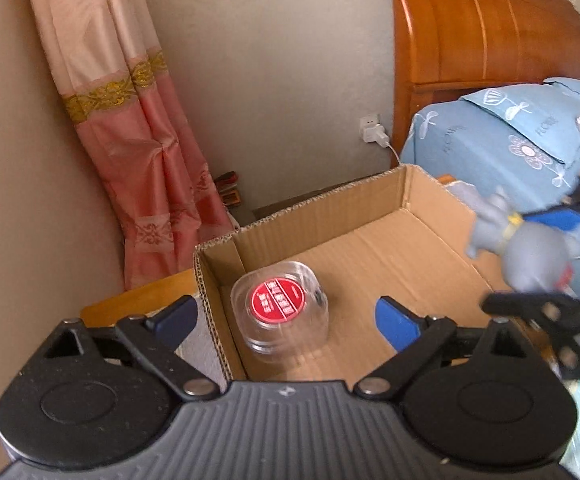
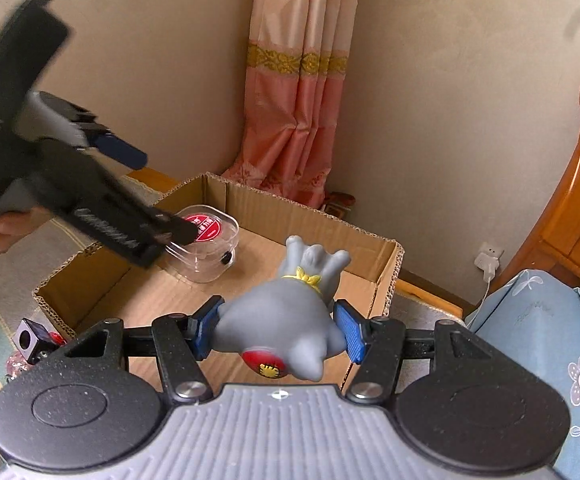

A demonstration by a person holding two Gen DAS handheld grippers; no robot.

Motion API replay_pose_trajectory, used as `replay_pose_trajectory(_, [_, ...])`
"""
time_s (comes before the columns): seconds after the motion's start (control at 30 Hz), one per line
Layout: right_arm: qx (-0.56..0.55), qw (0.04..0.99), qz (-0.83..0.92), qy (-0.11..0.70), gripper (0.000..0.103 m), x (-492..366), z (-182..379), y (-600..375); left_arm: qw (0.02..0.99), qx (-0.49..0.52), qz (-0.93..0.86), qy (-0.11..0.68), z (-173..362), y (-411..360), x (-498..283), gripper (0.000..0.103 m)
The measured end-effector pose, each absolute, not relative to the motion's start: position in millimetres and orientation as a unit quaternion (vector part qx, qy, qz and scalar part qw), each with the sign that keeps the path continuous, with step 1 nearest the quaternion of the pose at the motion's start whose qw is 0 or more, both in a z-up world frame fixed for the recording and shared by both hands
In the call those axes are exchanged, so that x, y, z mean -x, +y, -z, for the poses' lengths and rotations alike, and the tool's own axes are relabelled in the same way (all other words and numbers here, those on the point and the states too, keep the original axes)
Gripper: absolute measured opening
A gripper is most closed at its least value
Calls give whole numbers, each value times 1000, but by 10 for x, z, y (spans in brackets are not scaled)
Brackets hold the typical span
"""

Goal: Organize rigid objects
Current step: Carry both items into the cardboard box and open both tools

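Note:
An open cardboard box point(image 1: 310, 208) stands on the floor. Inside, near its left wall, lies a clear plastic container with a red round label point(image 1: 280, 312). My left gripper point(image 1: 286, 305) hangs open above the box, its blue pads wide on either side of the container and not touching it. My right gripper point(image 2: 278, 316) is shut on a grey rubber animal toy point(image 2: 290, 312) with a yellow collar, held over the box's near edge. The toy point(image 1: 530, 256) also shows blurred at the right of the left wrist view.
A pink curtain point(image 1: 130, 140) hangs in the corner behind the box. A bed with blue bedding point(image 1: 510, 136) and a wooden headboard point(image 1: 490, 32) lies to the right. A wall socket with a charger point(image 1: 374, 130) is nearby. A small black cube point(image 2: 30, 336) sits outside the box.

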State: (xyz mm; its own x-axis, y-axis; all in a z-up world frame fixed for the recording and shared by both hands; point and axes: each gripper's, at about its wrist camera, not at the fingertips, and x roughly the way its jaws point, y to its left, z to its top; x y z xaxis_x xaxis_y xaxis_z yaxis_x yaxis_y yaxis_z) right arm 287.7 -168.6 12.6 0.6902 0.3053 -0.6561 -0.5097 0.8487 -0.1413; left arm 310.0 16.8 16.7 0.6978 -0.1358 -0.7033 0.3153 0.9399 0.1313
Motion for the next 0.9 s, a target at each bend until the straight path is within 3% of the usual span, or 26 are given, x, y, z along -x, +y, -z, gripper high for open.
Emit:
replay_pose_trajectory(0.3, [164,911,-208,316,67,-3160,-187,-1572,924,-123,130,337,-345,286,-2784,95])
replay_pose_trajectory(0.33, [163,913,-206,313,71,-3179,-193,-1572,924,-122,130,339,-340,292,-2761,95])
replay_pose_trajectory(0.4, [152,919,-199,304,100,-3159,-210,-1601,921,-123,133,345,-326,292,-2708,95])
replay_pose_trajectory(0.43, [144,922,-198,299,103,-3131,-227,-1630,920,-125,136,345,-323,291,-2671,95])
replay_pose_trajectory(0.9, [132,924,-207,293,103,-2351,-398,-1837,922,-121,142,340,-368,277,-2202,96])
